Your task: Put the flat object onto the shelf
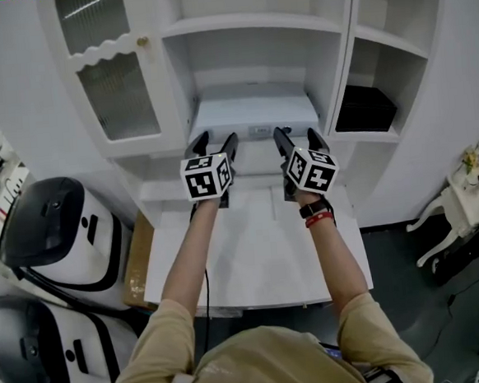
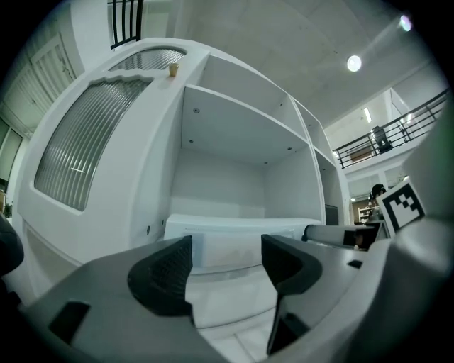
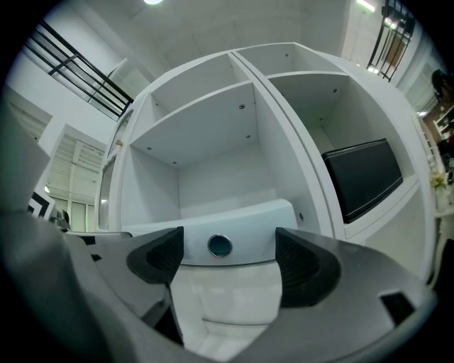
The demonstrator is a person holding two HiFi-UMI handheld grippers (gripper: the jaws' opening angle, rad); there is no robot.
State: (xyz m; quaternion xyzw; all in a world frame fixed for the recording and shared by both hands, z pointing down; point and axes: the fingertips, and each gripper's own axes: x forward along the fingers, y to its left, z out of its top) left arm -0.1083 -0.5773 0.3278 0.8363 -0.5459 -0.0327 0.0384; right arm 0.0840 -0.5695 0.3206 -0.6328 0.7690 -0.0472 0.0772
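The flat object (image 1: 254, 111) is a white slab lying on the lower shelf of the middle compartment of a white cabinet (image 1: 341, 71). Its front face carries a round dark button (image 3: 219, 245). In the head view my left gripper (image 1: 216, 139) and right gripper (image 1: 296, 134) are side by side just in front of the slab's front edge, both pointing level at it. The left gripper (image 2: 227, 266) is open, with the slab (image 2: 234, 237) beyond its fingertips. The right gripper (image 3: 228, 259) is open too, and the slab (image 3: 234, 220) lies past its jaws, not between the pads.
A black box (image 1: 365, 109) fills the right compartment. A glass-fronted door (image 1: 115, 81) stands at the left, with empty shelves above. A white table top (image 1: 261, 259) lies below my arms. White and black machines (image 1: 52, 226) and a cardboard box (image 1: 138, 261) sit at the left.
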